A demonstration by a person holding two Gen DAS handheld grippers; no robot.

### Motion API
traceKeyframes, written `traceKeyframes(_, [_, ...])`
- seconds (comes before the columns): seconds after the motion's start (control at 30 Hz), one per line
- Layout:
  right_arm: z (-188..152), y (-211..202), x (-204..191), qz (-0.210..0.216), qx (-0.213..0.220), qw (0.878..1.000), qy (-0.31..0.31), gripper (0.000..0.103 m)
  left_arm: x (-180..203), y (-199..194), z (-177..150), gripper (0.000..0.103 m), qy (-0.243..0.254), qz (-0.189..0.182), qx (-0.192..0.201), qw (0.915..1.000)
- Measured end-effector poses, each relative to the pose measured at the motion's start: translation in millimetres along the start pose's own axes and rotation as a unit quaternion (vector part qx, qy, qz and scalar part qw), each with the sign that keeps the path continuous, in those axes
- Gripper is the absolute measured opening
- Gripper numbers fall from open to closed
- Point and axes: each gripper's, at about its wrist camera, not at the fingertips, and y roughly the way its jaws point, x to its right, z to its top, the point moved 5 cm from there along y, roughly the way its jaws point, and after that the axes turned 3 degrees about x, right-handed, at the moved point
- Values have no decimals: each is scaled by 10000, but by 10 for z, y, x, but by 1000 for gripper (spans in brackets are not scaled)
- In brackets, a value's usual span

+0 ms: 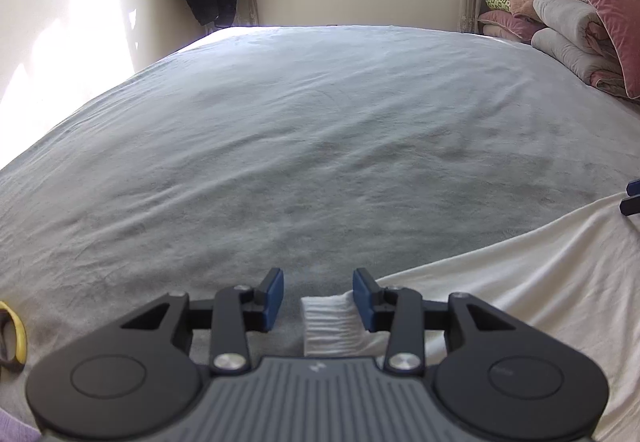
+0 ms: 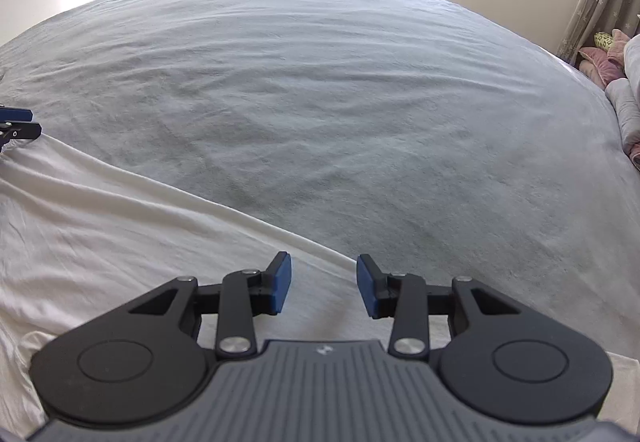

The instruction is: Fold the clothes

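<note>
Two tools, left tool and right tool, jaws apart, unloaded; white garment on bed: light, limp; pinch hem corners.

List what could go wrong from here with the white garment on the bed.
1. The left gripper stands open around a ribbed cuff without pinching it; lifting now could leave it behind.
2. The right gripper is open over the white garment, holding nothing.
3. The garment lies creased, so folding now may lock wrinkles in.

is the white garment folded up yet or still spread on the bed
Spread. The white garment lies as one wide wrinkled sheet across the grey bed, no stacked layers visible. Its near part is hidden.
</note>
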Motion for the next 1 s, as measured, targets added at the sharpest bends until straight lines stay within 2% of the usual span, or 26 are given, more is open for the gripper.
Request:
traceKeyframes(0.1, [106,93,-246,201,15,9997,-151,40,-125,-25,-39,45,-187,-111,33,9998])
traceKeyframes(0.47, [411,293,-1050,856,79,9943,-628,40,-151,-4,-144,45,-290,-374,87,9988])
traceKeyframes(0.53, [411,323,-1145,894,47,9929,-784,40,-117,-13,-175,41,-219,-429,142,9987])
traceKeyframes(0.57, [409,331,-1176,917,35,9923,-837,38,-99,-17,-190,31,-180,-458,170,9986])
traceKeyframes(0.6, [407,333,-1199,946,28,9917,-875,28,-81,-22,-205,21,-142,-486,199,9985])
traceKeyframes(0.63, [405,336,-1222,975,20,9910,-913,23,-57,-29,-204,21,-79,-437,235,9987])
traceKeyframes(0.67, [406,335,-1242,1007,6,9903,-955,7,-32,-36,-201,20,-14,-382,272,9989])
traceKeyframes(0.7, [408,330,-1257,1010,-2,9898,-1001,1,-16,-47,-194,20,48,-337,317,9989])
traceKeyframes(1.0, [647,220,-1180,607,571,9921,-936,0,-87,-156,11,19,116,-23,688,9976])
